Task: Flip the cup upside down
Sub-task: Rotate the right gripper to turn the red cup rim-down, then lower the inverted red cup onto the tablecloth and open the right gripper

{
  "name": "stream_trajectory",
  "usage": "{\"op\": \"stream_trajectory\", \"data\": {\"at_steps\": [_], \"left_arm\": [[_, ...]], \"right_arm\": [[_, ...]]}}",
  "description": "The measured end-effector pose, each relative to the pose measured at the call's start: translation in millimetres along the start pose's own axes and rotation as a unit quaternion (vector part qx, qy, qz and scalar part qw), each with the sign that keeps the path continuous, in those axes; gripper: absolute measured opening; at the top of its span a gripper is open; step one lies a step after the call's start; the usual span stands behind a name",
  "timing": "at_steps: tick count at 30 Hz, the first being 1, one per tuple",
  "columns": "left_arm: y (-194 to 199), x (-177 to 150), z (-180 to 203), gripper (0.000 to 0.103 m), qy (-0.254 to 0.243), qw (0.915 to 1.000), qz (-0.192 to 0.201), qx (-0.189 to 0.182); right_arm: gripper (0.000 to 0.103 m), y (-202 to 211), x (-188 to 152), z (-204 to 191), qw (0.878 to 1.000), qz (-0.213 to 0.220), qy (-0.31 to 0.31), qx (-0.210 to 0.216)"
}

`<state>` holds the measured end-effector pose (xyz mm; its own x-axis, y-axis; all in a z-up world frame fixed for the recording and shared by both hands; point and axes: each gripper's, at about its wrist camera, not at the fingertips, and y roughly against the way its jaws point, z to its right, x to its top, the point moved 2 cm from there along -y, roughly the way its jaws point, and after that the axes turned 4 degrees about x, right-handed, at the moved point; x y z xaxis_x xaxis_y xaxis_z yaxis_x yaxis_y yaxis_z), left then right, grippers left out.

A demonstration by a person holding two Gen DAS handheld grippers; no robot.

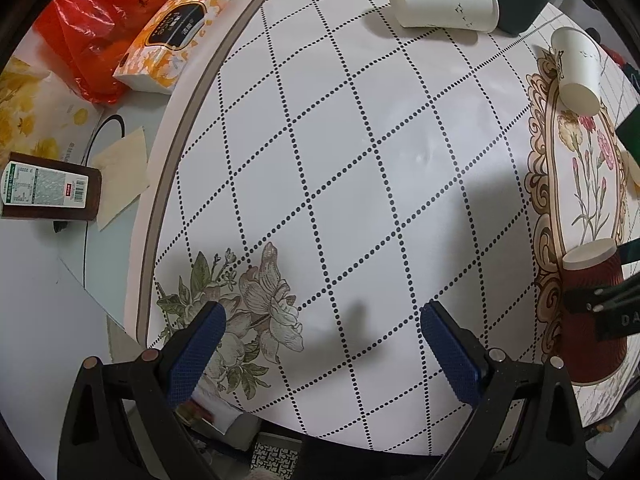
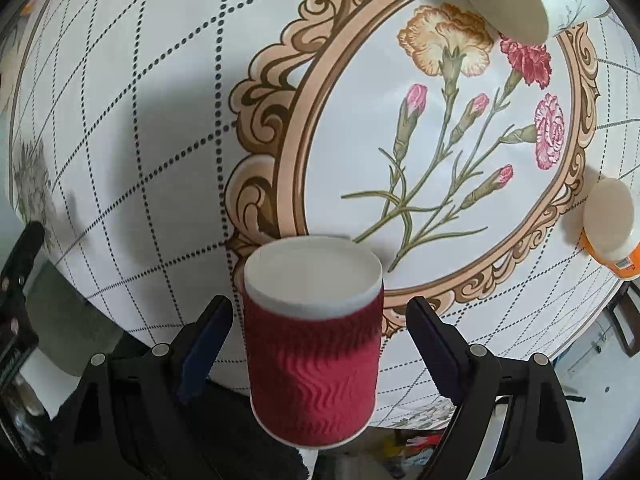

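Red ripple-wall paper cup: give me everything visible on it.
The red ripple-wall paper cup looks like a corrugated paper sleeve with wavy ridges, white band and flat white end on top, thin white rim at the bottom. That flat closed end facing up suggests it stands upside down. It sits upright near the edge of the floral tablecloth, by the ornate oval frame print. It stands between the open fingers of the right gripper, gaps on both sides, no contact visible.

left gripper: black frame | blue textured pads | silver screws
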<state>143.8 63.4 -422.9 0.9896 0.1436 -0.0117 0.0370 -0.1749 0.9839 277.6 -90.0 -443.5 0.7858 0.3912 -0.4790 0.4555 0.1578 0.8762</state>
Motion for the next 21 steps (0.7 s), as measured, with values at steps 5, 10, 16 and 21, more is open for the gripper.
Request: {"op": "stream_trajectory", "data": {"at_steps": [5,10,16,21], "left_arm": [[-1,1,3,0.1,-0.004,1.0,-0.004,-0.001],[0,1,6,0.1,-0.009,0.9999,-0.005,-0.005],[3,6,13,0.1,-0.007,0.9997,-0.011,-0.021],[3,14,16,0.1,0.006,0.9987,-0.026,-0.043]], "right_arm": [[0.071,-15,1,-2,1.0,0.009,-0.006,0.004],[0.071,-17,-26,-2,0.999,0.053,-0.006,0.004],[0.071,17,-65,14,0.985,0.165,-0.032,0.026],[0.071,51,-95,33,0.942,0.325,-0.064,0.044]]}}
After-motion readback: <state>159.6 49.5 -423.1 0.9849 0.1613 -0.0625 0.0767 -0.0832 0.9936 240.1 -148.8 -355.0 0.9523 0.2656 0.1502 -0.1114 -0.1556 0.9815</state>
